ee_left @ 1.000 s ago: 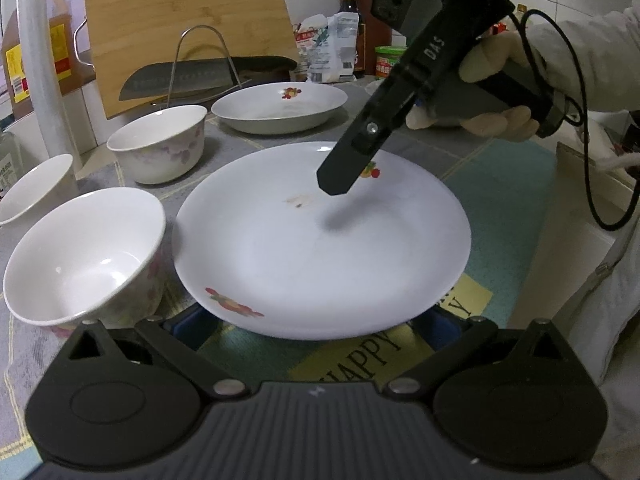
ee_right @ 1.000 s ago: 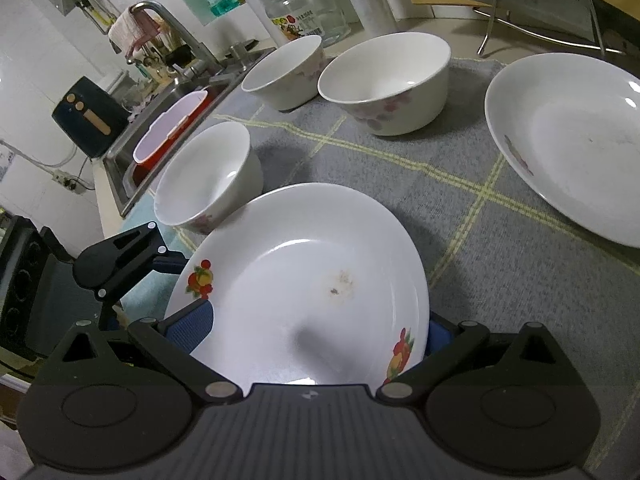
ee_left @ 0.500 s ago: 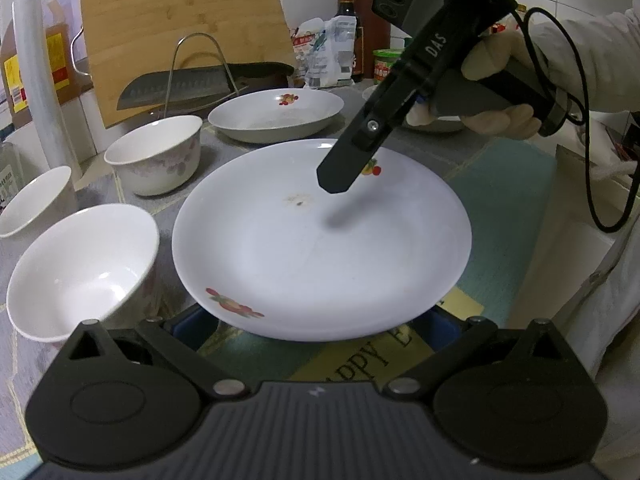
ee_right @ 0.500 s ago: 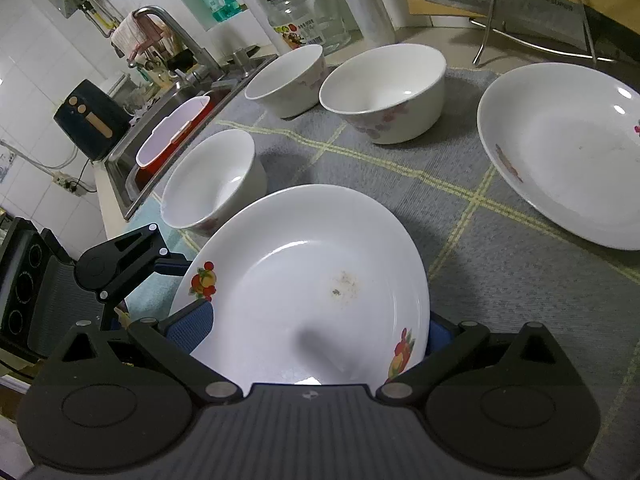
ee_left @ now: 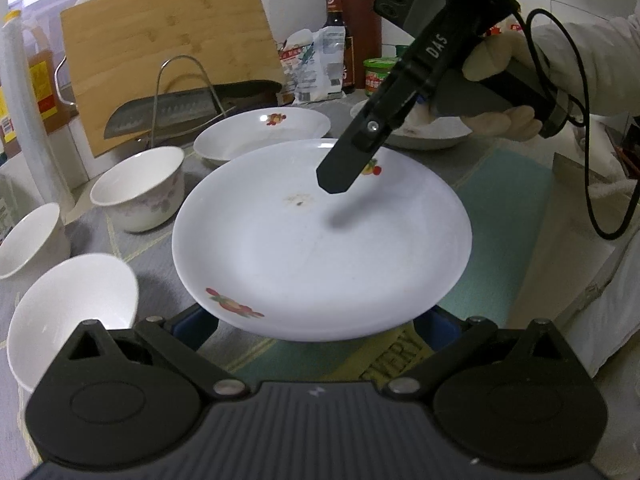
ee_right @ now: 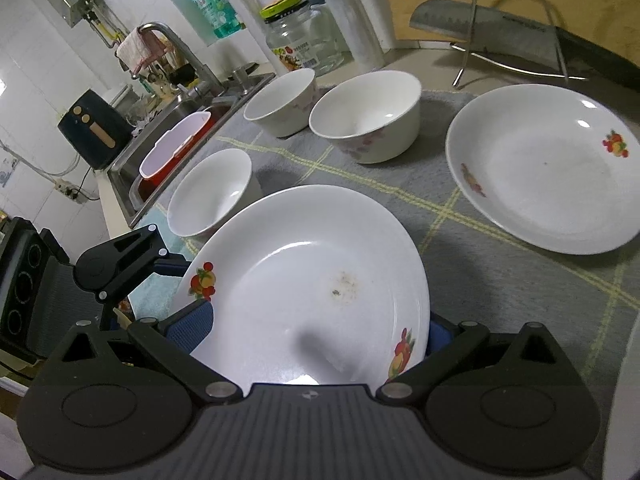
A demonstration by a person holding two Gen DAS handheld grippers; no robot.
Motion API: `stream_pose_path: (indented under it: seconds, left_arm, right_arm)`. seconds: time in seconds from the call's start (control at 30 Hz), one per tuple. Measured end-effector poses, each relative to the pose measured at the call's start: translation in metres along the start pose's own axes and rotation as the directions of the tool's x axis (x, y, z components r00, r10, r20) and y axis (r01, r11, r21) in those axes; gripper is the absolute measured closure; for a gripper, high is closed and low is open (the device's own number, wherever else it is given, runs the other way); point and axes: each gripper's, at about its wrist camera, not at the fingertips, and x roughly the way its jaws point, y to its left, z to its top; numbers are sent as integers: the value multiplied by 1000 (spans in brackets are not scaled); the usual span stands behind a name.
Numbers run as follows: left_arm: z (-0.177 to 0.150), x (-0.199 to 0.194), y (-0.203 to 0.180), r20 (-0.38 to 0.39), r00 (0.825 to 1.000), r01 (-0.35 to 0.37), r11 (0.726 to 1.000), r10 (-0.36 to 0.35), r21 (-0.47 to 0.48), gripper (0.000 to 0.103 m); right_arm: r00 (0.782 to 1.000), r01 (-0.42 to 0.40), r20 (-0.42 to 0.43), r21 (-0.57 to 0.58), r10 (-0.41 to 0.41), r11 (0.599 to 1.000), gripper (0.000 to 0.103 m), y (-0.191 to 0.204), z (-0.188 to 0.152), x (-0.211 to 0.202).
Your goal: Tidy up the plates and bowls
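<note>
A white plate with fruit prints [ee_left: 320, 248] is held off the grey mat between both grippers; it also shows in the right wrist view [ee_right: 312, 292]. My left gripper [ee_left: 316, 324] grips its near rim, blue pads mostly hidden under it. My right gripper [ee_right: 316, 332] grips the opposite rim; in the left wrist view its upper finger [ee_left: 352, 160] lies over the plate. A second plate [ee_right: 548, 164] lies on the mat beyond. Three white bowls [ee_right: 368, 116] [ee_right: 280, 100] [ee_right: 212, 192] stand to the left of it.
A third plate [ee_left: 432, 132] lies behind the right gripper. A cleaver on a wire rack [ee_left: 172, 108] and a bamboo board [ee_left: 172, 40] stand at the back. A sink [ee_right: 176, 144] with a red tub is at the left. Bottles and a jar [ee_right: 304, 40] line the wall.
The plate, held by both grippers, has risen and moved toward the second plate. The bowls have slid lower and further left in the left wrist view.
</note>
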Motion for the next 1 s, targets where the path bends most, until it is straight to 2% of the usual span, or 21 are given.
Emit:
stream_pose_path:
  seconds: [0.43, 1.0]
  left_arm:
    - [31, 15, -15, 4, 1000, 21, 999, -21, 33, 0]
    - [83, 56, -37, 14, 999, 52, 997, -53, 56, 0]
  right_arm:
    - [999, 32, 29, 8, -32, 999, 0, -22, -10, -40]
    - [996, 62, 60, 19, -63, 998, 0, -65, -17, -97]
